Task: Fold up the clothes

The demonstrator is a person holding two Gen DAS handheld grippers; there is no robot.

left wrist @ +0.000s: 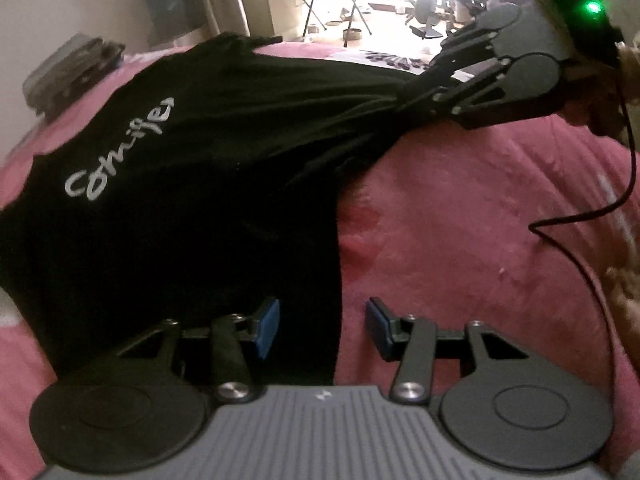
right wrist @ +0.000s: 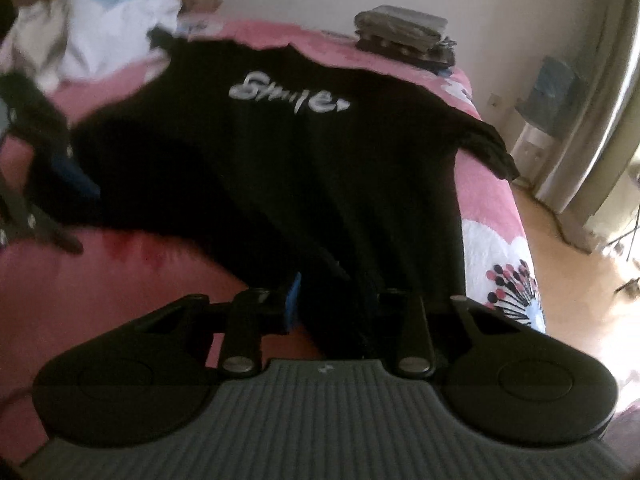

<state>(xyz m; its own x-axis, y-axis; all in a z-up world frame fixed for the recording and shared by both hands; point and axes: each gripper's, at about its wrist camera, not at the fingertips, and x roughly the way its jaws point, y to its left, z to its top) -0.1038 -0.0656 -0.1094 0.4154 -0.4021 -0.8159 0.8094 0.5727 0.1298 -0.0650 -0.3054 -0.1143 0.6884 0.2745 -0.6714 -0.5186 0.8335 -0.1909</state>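
1. Left wrist view: the left gripper hovers with its jaws wide apart, empty, over the edge of the black T-shirt lying on the pink bedspread. The right gripper pinches a gathered part of the shirt and lifts it.
2. Right wrist view: the right gripper is clamped on bunched black fabric; the T-shirt is spread across the bed, white lettering upward. Folded clothes are stacked at the far edge.
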